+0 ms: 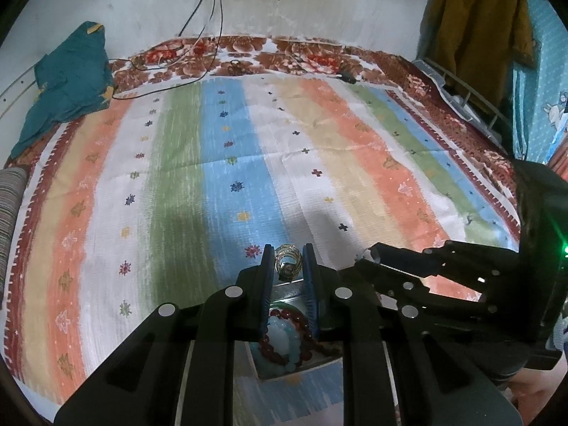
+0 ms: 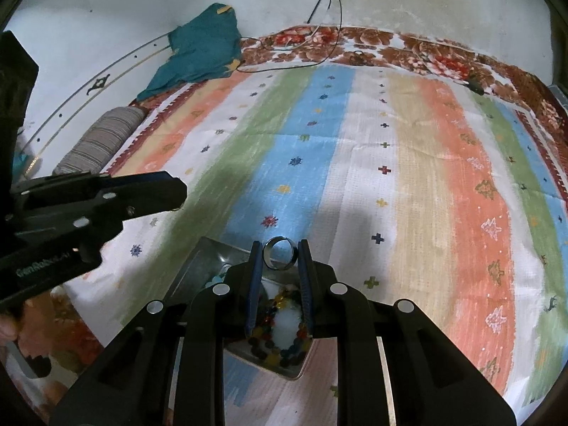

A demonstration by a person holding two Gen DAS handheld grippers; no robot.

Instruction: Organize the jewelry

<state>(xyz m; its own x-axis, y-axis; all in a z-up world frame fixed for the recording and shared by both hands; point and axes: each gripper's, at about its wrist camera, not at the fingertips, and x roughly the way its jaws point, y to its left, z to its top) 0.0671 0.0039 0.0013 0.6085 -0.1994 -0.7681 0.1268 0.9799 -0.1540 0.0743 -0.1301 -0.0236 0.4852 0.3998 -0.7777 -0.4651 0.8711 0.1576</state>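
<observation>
- Between your L gripper point(image 1: 288, 261) fingertips: a gold spiral ring point(image 1: 288, 262), pinched from both sides, held above the tray.
- Between your R gripper point(image 2: 280, 254) fingertips: a silver band ring point(image 2: 279, 254), pinched likewise, opening facing the cam.
- Under both tools: a metal tray point(image 2: 202, 266) sits on the striped bedspread point(image 1: 227, 163).
- L cam, below the fingers: a dark red bead bracelet point(image 1: 301, 351) w/ a pale blue bead bracelet point(image 1: 282, 337) lie in one tray compartment.
- R cam, below the fingers: a multicolor bead bracelet point(image 2: 269, 348) lies around white padding in another compartment.
- Your R gripper appears at right in L cam, your L gripper at left in R cam; the tools sit just beside each other, not touching.
- Far edge: a teal cloth point(image 1: 71, 78) and cables point(image 1: 198, 21) by the wall.
</observation>
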